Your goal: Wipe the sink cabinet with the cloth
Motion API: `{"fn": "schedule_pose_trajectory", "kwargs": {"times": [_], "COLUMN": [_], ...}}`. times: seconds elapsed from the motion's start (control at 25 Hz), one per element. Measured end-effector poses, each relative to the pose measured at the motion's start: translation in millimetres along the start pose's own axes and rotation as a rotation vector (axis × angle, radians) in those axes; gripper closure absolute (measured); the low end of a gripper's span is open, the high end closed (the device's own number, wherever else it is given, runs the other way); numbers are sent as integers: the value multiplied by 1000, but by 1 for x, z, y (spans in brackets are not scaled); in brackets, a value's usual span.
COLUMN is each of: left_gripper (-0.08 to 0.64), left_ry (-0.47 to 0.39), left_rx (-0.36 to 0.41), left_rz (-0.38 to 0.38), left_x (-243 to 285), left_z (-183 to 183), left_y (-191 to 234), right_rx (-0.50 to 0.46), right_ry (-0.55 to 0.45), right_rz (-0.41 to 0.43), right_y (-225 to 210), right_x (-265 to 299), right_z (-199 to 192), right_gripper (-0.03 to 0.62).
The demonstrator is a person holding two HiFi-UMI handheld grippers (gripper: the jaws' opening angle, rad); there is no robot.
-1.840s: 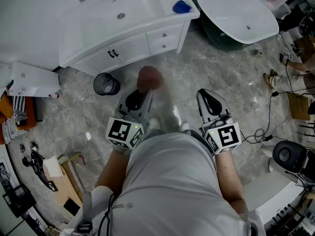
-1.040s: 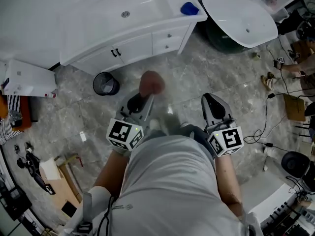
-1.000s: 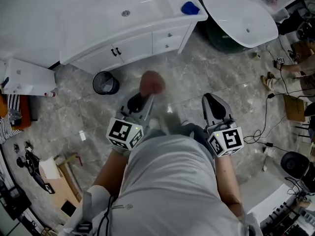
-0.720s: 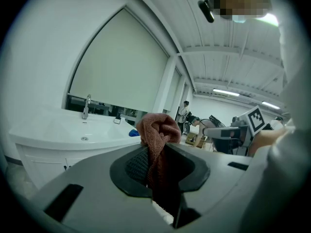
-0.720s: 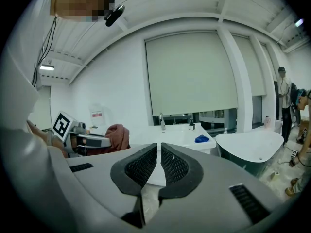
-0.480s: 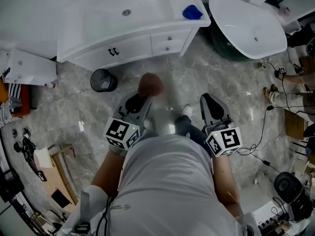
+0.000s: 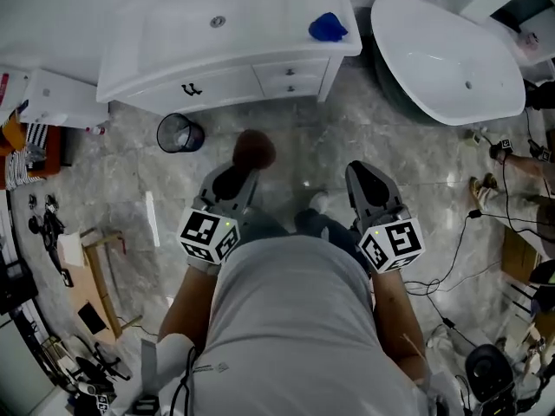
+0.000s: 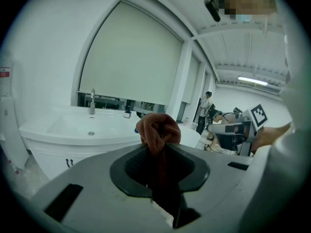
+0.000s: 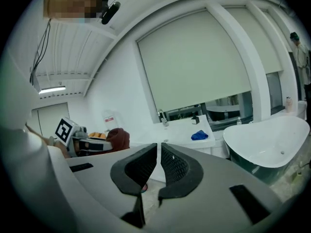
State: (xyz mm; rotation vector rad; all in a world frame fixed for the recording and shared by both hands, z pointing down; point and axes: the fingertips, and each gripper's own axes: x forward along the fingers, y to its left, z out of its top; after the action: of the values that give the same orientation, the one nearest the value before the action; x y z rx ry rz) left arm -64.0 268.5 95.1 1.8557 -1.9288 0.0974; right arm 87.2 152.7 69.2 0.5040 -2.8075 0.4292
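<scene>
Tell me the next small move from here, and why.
Probably carry the left gripper forward to the front of the sink cabinet. Its jaws are shut on the brown cloth, but the cabinet stands some way ahead, and the cloth is not touching it.

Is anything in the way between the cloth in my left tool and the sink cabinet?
Nothing visible: only bare floor lies between the cloth and the sink cabinet; the bin stands off left.
</scene>
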Motion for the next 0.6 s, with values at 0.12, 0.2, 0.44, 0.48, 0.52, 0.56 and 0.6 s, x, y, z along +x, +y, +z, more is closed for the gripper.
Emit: {"fn": "schedule_pose_trajectory", "kwargs": {"times": [0.12,0.2,0.44,0.48,0.52,0.56,0.6], "left_gripper": [483,483,483,483,483,483,483], "left_ry": [14,23,97,111,125,140,156], "left_rx": [-11,-21,-1,3,6,9,12], "left_rz": [38,56,53,48,42,37,30], "left_x": [11,19,60,68,75,82,91], "left_z": [-1,-2,-9,-9,-9,-9,-9], "left_y": [-1,1,16,21,27,33,40], "right_rx": [11,20,71,93,115,133,147], "right_ry": [15,25,51,54,58,63,68], "right_rz": [27,42,41,28,14,0,-14], "right_y": [-12,-18,-33,-35,-37,-39,-42], "right_x": [4,9,33,39,44,50,56], "right_z": [1,1,-9,-12,-15,-18,-21], "right_gripper": [554,554,554,554,554,554,554]}}
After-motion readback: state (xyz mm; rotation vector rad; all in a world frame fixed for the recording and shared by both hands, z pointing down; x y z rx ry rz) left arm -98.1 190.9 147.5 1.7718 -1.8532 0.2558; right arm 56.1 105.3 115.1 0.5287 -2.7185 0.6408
